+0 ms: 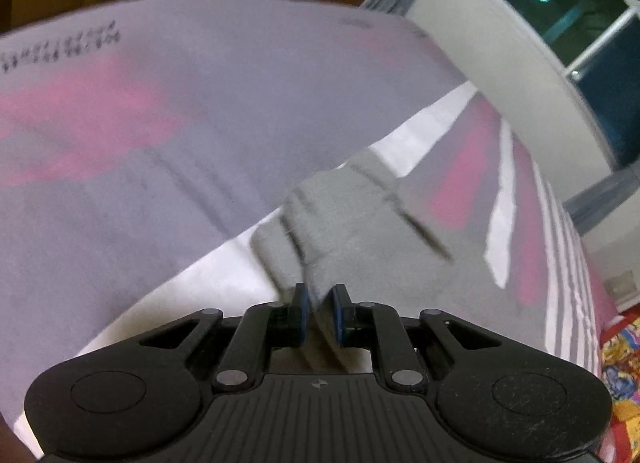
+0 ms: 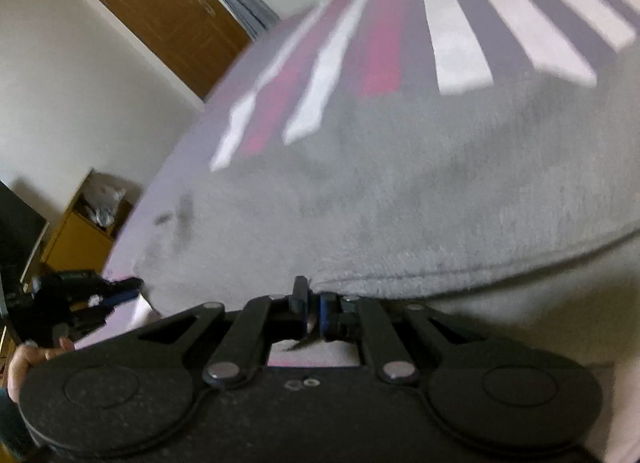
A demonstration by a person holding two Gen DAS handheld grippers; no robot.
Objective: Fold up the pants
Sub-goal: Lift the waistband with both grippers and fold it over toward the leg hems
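Grey fleece pants [image 2: 400,199] lie spread on a bed sheet striped lavender, pink and white [image 2: 380,35]. In the left wrist view the pants [image 1: 352,223] run from the middle to the lower right, and a bunched edge of them leads into my left gripper [image 1: 320,299], whose blue pads are shut on the fabric. In the right wrist view my right gripper [image 2: 314,303] is shut on the hemmed edge of the pants. My left gripper [image 2: 132,287] also shows at the far left of that view, held by a hand [image 2: 24,359].
A brown door [image 2: 168,19] and a yellow cabinet [image 2: 76,239] stand by the wall beyond the bed. A window [image 1: 580,19] fills the upper right of the left wrist view. A colourful patterned cloth [image 1: 620,367] lies at the bed's lower right edge.
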